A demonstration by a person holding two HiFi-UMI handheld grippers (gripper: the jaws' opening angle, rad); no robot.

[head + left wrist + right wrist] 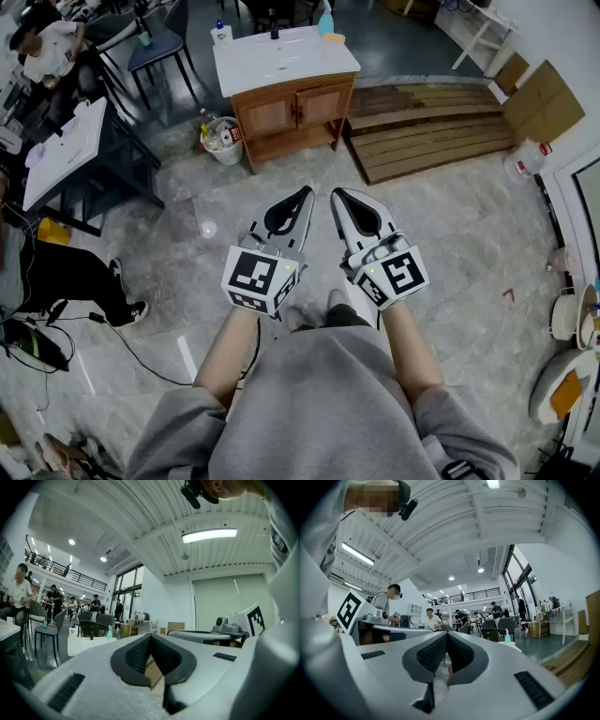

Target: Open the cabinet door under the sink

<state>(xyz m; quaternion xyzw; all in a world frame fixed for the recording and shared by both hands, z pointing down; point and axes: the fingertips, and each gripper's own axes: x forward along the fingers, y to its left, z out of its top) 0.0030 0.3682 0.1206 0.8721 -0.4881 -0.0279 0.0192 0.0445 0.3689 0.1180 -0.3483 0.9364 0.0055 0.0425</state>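
grippers face sink cabinet [292,131] across tiled floor [441,216]
left gripper [306,193] and right gripper [336,195] side by side, jaws clenched on nothing; cabinet doors [270,114] shut, well apart from both.

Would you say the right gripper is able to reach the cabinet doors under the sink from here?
Probably not yet. The right gripper sits near the person's body, with floor between it and the closed cabinet doors. Nothing blocks the way; stepping forward should do.

Bin [222,142] left of cabinet [291,111], planks [431,131] right.
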